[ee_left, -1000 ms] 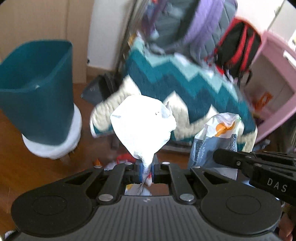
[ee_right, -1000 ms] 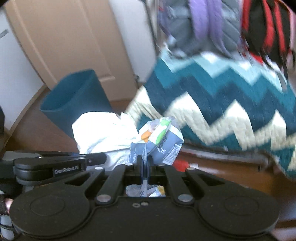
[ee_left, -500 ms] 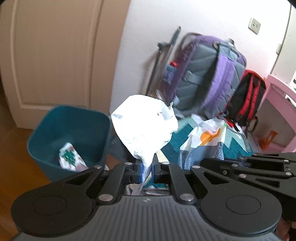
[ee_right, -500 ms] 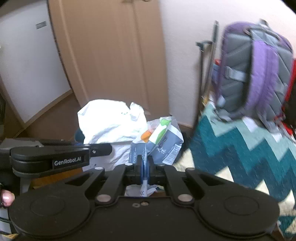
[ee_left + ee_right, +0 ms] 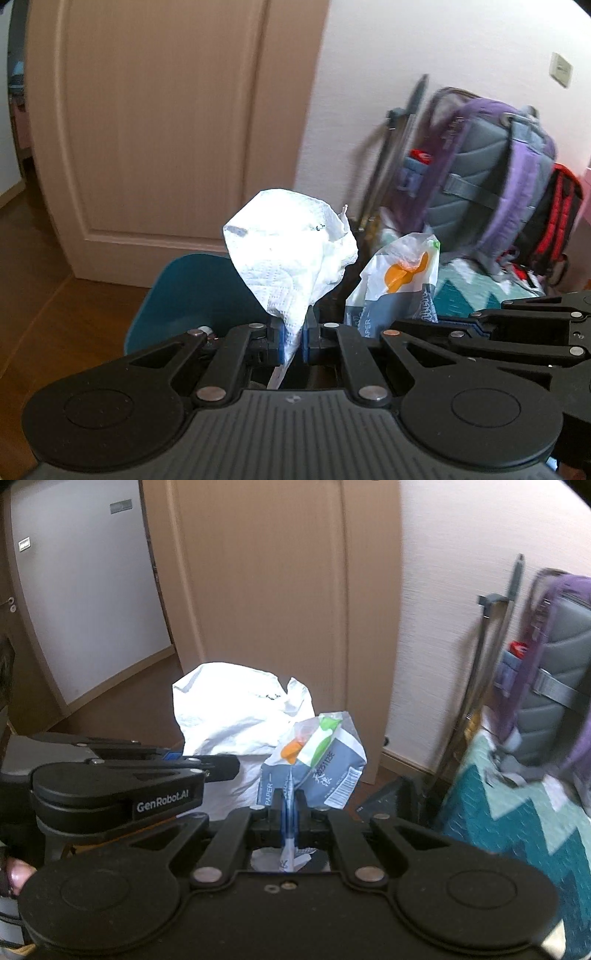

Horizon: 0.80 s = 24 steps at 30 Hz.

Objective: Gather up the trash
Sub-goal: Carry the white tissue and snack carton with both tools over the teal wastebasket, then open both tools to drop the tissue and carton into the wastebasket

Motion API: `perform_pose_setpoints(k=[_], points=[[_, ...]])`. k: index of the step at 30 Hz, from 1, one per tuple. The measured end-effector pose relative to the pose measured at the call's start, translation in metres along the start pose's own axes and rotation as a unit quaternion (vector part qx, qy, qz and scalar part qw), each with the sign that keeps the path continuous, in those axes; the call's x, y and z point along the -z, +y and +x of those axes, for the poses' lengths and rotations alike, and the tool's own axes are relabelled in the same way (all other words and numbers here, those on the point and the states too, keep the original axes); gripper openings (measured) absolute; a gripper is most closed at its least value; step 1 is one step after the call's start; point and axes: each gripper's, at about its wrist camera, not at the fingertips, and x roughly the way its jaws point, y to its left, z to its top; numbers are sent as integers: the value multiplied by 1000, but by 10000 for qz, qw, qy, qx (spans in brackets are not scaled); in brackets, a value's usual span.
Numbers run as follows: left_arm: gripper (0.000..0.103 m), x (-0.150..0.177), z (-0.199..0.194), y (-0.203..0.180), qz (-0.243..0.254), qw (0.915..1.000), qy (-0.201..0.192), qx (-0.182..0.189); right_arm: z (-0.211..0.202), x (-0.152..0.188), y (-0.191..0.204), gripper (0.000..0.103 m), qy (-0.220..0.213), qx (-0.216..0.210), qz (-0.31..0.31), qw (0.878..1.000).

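Note:
My left gripper [image 5: 293, 338] is shut on a crumpled white paper towel [image 5: 291, 251], which stands up from its jaws. My right gripper [image 5: 289, 808] is shut on a flattened grey and white paper package [image 5: 317, 764] with orange and green print. That package [image 5: 397, 288] shows beside the towel in the left wrist view, and the towel [image 5: 236, 716] shows left of the package in the right wrist view. A teal bin [image 5: 192, 299] sits low behind the towel; its inside is hidden. The two grippers are side by side.
A beige door [image 5: 166, 122] and a pale wall stand ahead. A purple and grey backpack [image 5: 487, 173] and a red and black one [image 5: 554, 221] lean at the right over a teal zigzag blanket [image 5: 517, 830]. The floor is brown wood [image 5: 33, 280].
Both grippers have risen and swung left, still holding the towel and the package. The view went from blanket and backpacks to door and wall. The teal bin now sits lower, mostly hidden behind the towel.

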Motion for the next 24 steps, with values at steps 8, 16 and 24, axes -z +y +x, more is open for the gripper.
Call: perform_pose_setpoints(k=[8,16,24], points=[[9,-6,52,48,-286,9990,267,-234,68,-13,10,3,226,-88,-47,9997],[9,11,104,77,-395,9959,713,-390,130,6,9,3,721,-57,-21,9974],[9,35,147,91,-349,9905,1247,-462,163,24,5,8,1109,-25,-97,9938]])
